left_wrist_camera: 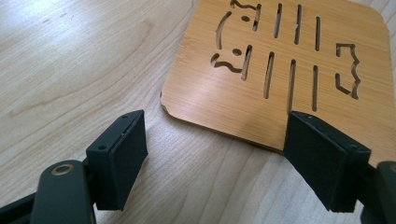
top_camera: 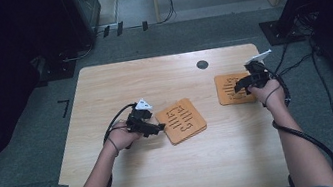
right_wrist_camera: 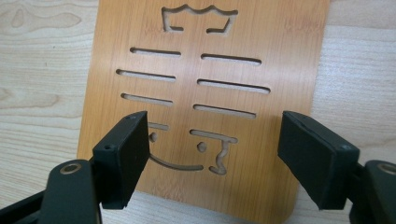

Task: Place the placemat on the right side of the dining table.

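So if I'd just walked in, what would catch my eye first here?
Probably the two orange-brown wooden mats with slots and little shapes cut through them, lying flat on the pale wooden table: the middle mat and the right-hand mat near the far right edge. Next, the black hand-held grippers: the left gripper sits at the middle mat's near-left edge, and the right gripper hovers over the other mat, both with jaws open and nothing gripped.
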Motion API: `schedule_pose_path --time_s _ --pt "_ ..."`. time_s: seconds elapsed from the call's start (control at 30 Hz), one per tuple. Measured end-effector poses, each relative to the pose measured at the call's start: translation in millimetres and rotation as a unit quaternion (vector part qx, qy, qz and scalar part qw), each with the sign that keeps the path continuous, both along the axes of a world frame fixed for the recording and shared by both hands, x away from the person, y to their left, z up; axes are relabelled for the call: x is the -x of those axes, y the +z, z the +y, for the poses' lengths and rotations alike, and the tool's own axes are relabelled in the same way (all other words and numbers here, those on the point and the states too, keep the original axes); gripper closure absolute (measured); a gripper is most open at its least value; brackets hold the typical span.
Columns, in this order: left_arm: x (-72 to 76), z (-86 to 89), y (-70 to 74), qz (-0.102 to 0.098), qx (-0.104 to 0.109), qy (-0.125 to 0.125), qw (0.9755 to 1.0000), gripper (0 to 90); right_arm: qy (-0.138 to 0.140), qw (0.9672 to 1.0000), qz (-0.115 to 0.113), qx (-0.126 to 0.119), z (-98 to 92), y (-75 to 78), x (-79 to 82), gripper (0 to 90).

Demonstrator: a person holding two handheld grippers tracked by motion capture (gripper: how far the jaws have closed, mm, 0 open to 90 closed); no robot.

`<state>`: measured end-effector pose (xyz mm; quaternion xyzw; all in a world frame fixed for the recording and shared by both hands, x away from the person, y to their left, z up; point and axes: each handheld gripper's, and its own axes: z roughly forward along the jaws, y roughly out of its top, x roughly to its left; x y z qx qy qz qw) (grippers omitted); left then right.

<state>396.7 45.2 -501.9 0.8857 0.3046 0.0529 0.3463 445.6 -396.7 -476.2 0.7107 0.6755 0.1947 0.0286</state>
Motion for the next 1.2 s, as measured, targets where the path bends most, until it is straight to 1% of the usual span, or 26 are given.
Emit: schedule_pose_path --time_s 0.07,0.1,0.13,0.17,0.27,0.37,0.5,0.53,0.63,0.7,0.73,0.77,0.8,0.87,0.9,1.0,1.13,1.17,1.2 --pt "-0.3 0.0 0.4 0.001 0.000 0.000 1.0000 20.7 0.004 1.0000 0.000 0.000 1.4 -0.1 1.1 24.0" --pt "-0.9 0.4 0.9 0.003 0.004 0.004 1.0000 20.8 0.013 0.9999 0.000 0.000 2.8 0.2 2.3 23.4" --pt "-0.9 0.4 0.9 0.003 0.004 0.004 1.0000 20.7 0.013 0.9999 0.000 0.000 2.8 0.2 2.3 23.4" --pt "-1.0 0.5 1.1 0.003 0.004 0.005 1.0000 20.7 0.015 0.9999 -0.002 0.003 3.4 0.7 2.9 23.4" --pt "-0.7 0.7 1.6 0.003 0.003 0.004 1.0000 20.8 0.018 0.9998 -0.008 0.001 5.9 2.7 5.4 23.3" --pt "-0.6 -0.4 1.5 0.004 0.001 0.004 1.0000 20.8 0.031 0.9994 -0.014 0.005 10.4 5.0 9.0 23.3" --pt "-0.6 -0.7 1.6 0.004 0.002 0.004 1.0000 20.8 0.036 0.9991 -0.021 0.002 14.6 8.5 12.9 23.3" --pt "-0.5 -0.9 1.4 0.004 0.001 0.004 1.0000 20.8 0.042 0.9988 -0.027 0.001 17.4 9.5 15.8 23.2" --pt "0.4 -1.7 0.6 0.005 0.000 0.002 1.0000 20.8 0.046 0.9984 -0.032 0.001 20.5 9.3 18.5 23.1" --pt "0.6 -2.3 0.7 0.003 0.000 0.002 1.0000 20.8 0.055 0.9979 -0.034 0.007 23.8 8.9 20.9 23.1" --pt "0.5 -2.4 0.7 0.003 0.000 0.002 1.0000 20.8 0.056 0.9979 -0.033 0.005 25.8 8.7 21.9 23.1" --pt "0.6 -2.6 0.5 0.003 -0.001 0.003 1.0000 20.8 0.062 0.9974 -0.036 0.004 28.9 8.2 23.8 23.0" --pt "0.6 -2.6 0.5 0.003 -0.001 0.003 1.0000 20.8 0.062 0.9974 -0.036 0.004 28.9 8.2 23.8 23.0" --pt "0.7 -2.6 0.3 0.003 -0.003 0.001 1.0000 20.8 0.070 0.9969 -0.035 0.005 32.2 6.8 25.7 23.0" --pt "0.9 -2.6 0.4 0.003 -0.003 0.000 1.0000 20.8 0.072 0.9970 -0.029 0.005 35.3 5.7 27.3 23.0" --pt "0.9 -2.5 0.5 0.003 -0.003 0.001 1.0000 20.8 0.073 0.9969 -0.030 0.004 37.1 4.5 29.1 23.0" --pt "0.9 -2.7 0.6 0.004 -0.003 0.000 1.0000 20.8 0.080 0.9964 -0.029 0.009 42.9 1.6 33.1 22.9" --pt "1.2 -2.9 0.7 0.003 -0.002 0.000 1.0000 20.8 0.086 0.9958 -0.028 0.015 46.3 0.6 34.4 22.4" --pt "1.2 -2.9 0.7 0.003 -0.002 0.000 1.0000 20.8 0.086 0.9958 -0.028 0.015 46.3 0.6 34.4 22.4"
